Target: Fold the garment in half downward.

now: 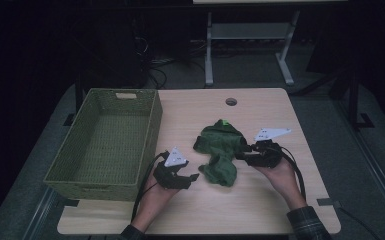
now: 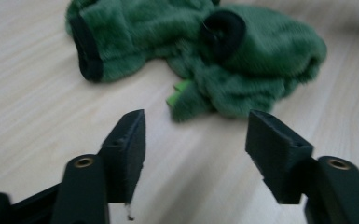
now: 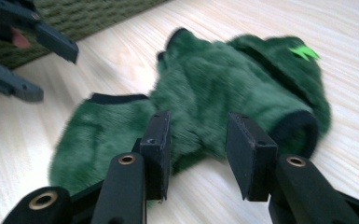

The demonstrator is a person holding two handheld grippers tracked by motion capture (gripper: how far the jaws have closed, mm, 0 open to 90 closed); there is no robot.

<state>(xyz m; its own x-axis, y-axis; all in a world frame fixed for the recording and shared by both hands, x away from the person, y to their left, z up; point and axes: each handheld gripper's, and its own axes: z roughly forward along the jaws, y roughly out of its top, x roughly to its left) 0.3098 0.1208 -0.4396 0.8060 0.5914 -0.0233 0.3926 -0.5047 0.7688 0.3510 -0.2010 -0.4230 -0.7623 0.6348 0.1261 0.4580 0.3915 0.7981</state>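
One crumpled dark green fleece garment with black cuffs lies mid-counter, right of the woven olive basket. My right gripper has its fingers parted at the garment's edge, not pressing it. My left gripper hovers just short of the fleece, fingers spread over bare wood.

Wooden table with green garment, wicker basket.
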